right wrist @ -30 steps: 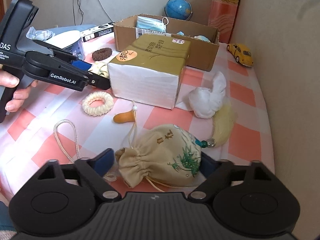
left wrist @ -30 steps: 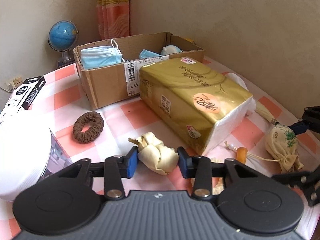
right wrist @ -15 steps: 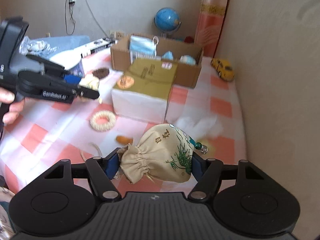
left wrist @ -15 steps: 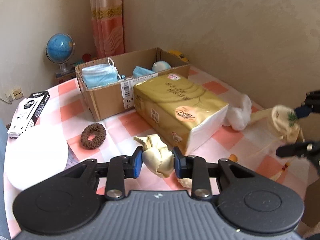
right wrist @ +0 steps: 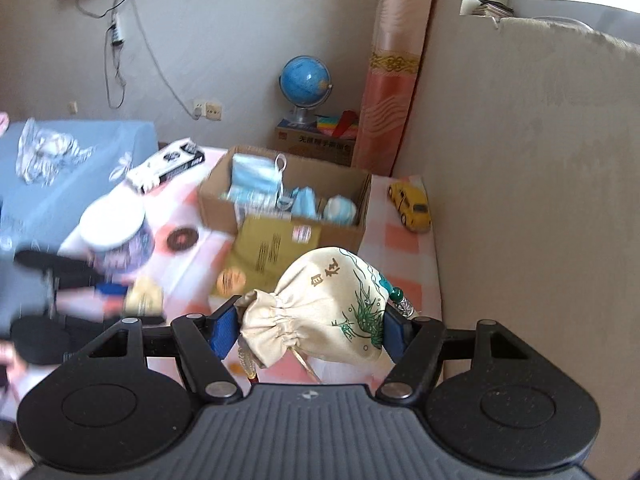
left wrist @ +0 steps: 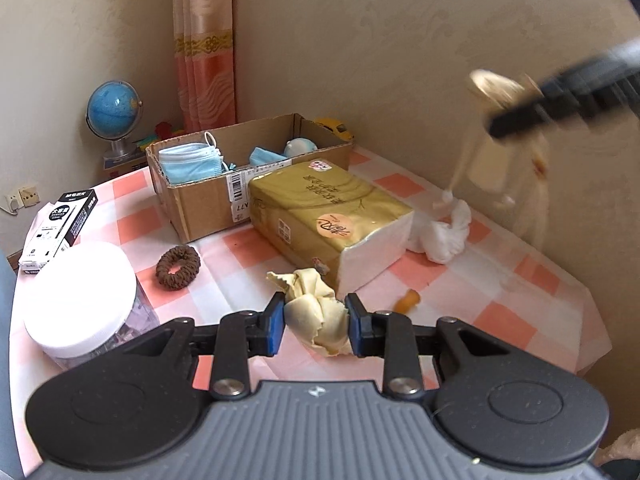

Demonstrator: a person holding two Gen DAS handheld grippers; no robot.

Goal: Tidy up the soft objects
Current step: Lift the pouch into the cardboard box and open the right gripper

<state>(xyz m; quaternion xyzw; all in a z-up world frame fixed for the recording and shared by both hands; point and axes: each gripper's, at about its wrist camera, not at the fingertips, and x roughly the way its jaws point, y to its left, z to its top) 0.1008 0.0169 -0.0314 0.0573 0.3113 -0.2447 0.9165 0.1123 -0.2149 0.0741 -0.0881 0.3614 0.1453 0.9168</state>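
Cream crumpled cloth (left wrist: 316, 316) was pinched between the blue pads of the left gripper (left wrist: 315, 320), lifted clear of the checked tablecloth (left wrist: 132, 220); a second earlier it lay on the cloth with the fingers only flanking it. Drawstring pouch (right wrist: 332, 308) was clamped across its width in the right gripper (right wrist: 310, 326), which had risen from table level to well above it, cord and tassel dangling; from the left view it showed only as a blur at 2 o'clock. Judgement: both pick-ups done, carry to the cardboard box (left wrist: 200, 208) under way. The box sat at 12 o'clock from the left gripper, already holding blue face masks (left wrist: 190, 160). Directly between the cloth and the box lay the gold tissue pack (left wrist: 332, 216), touching the box's near wall, so the left hand would likely need to pass over it. Around: brown scrunchie (left wrist: 178, 262) at 10 o'clock, white-lidded jar (left wrist: 80, 292) at 9, knotted white cloth (left wrist: 444, 236) at 2, a small orange piece (left wrist: 408, 302) just right of the fingers. Yellow toy car (right wrist: 412, 208) stood beside the box against the wall.
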